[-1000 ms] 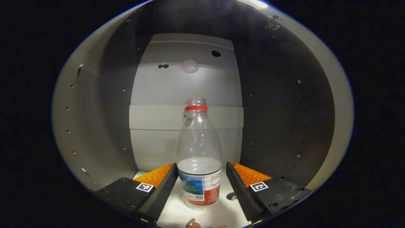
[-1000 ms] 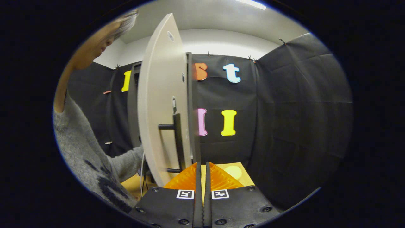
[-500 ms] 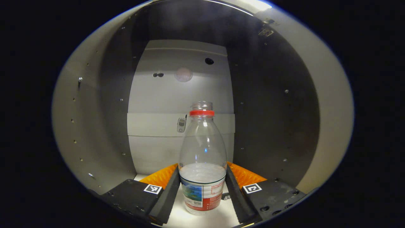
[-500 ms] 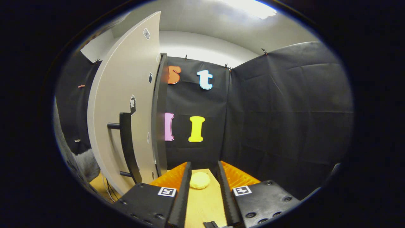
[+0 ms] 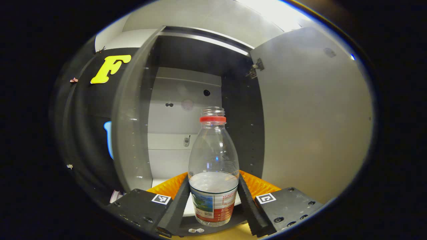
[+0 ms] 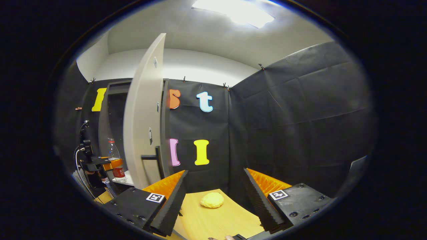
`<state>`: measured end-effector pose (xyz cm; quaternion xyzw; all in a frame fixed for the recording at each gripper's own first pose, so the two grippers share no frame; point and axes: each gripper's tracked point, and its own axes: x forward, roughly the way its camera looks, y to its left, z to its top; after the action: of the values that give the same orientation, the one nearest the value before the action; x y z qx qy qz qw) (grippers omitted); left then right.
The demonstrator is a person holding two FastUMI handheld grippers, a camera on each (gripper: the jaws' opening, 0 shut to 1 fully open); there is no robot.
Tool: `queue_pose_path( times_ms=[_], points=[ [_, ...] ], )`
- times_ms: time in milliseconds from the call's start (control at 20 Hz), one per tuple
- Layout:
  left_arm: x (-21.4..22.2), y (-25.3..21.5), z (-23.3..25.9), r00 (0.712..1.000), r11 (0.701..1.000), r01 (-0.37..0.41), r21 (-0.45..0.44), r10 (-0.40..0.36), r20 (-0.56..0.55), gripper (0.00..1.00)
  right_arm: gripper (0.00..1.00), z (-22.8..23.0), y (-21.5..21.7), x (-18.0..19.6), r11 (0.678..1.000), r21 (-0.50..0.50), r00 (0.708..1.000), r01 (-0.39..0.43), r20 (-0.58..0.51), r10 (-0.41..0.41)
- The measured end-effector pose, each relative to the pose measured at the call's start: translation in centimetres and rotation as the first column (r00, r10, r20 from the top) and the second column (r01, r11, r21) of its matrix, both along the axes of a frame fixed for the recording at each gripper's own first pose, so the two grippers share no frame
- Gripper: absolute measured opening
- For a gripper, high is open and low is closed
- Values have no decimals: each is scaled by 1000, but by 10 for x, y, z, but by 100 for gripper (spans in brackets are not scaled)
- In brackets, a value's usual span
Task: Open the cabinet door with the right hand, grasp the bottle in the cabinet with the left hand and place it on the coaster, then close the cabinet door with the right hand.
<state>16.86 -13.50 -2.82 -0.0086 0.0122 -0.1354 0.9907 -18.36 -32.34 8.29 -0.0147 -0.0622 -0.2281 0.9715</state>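
The bottle (image 5: pixel 213 166) is clear with a red ring and a red, blue and white label; the coaster (image 6: pixel 212 200) is yellow; the table (image 6: pixel 213 220) is light wood; the cabinet door (image 6: pixel 143 113) is grey.

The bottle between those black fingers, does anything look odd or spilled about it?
The bottle has no cap: only its red neck ring shows, with water inside. It stands upright in the left gripper, and no spill is visible.

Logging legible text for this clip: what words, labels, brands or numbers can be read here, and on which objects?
Bottle label: printed text too small and blurred to read.
Square coded markers on the left gripper and right gripper: patterns, no words.
Sticker on the cabinet door: unreadable.
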Motion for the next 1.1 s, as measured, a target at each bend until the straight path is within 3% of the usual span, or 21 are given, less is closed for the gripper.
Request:
queue_pose_path(
  times_ms=[200, 500, 650, 800, 1000, 1100],
  points=[
    [-65, 32, -8, 1000, 1000, 8, 23, -8, -6, 78, 98, 1, 60, -12, 998, -50, 999, -50, -3, 50],
    [-156, 79, -51, 997, 999, 7, -42, -10, -74, 77, 97, -14, 151, 0, 981, 26, 982, -190, -7, 190],
    [-182, 96, -89, 993, 999, -12, -51, 6, -119, 77, 98, -34, 191, 21, 966, -23, 966, -257, -40, 256],
    [-201, 95, -133, 989, 997, 22, -71, -32, -141, 77, 98, -59, 213, 49, 957, -54, 956, -286, -88, 280],
    [-214, 95, -200, 987, 999, 36, -28, -40, -154, 77, 97, -98, 243, 79, 932, -87, 932, -351, -129, 339],
    [-218, 94, -235, 984, 997, 33, -70, -44, -170, 77, 97, -132, 252, 94, 917, -93, 912, -387, -186, 366]
  ],
)
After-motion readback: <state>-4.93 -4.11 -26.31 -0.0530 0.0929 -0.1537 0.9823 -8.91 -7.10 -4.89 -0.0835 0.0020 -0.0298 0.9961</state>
